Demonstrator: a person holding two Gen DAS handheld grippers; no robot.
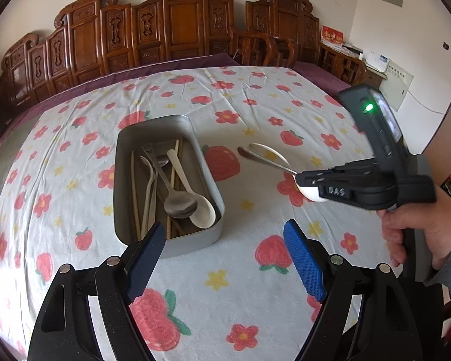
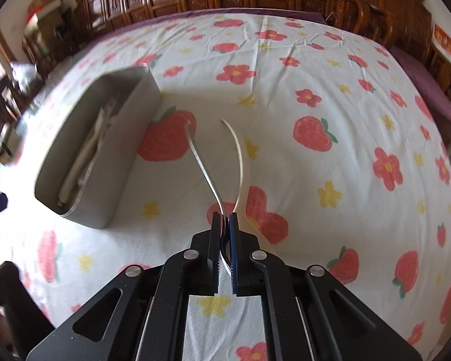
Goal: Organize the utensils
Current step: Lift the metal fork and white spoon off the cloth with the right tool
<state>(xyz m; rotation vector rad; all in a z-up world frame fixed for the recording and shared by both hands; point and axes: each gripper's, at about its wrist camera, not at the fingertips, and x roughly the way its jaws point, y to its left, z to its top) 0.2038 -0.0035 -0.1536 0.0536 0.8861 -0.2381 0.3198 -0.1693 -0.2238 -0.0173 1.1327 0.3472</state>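
Grey metal tray (image 1: 206, 162), oblong w/ rounded corners, sits left-centre on the strawberry-print cloth (image 1: 225, 270). Inside: wooden chopsticks (image 1: 134, 189), steel spoon (image 1: 177, 203), white plastic spoon (image 1: 200, 210), plus a fork. Left gripper (image 1: 224, 258) hangs over the tray's near end, ribbed blue pads spread wide, nothing btwn them. Right of the tray, right gripper (image 2: 225, 234) is clamped on two spoons held above the cloth: a metal spoon (image 1: 263, 159), prob. steel, and a white spoon (image 1: 270, 150), handles pointing toward the tray.

motion-blurred grey tray (image 2: 126, 126) contents in right wrist view, spoon bowls (image 2: 225, 251) hidden between closed pads, lower chopstick ends (image 1: 169, 231) behind left finger.
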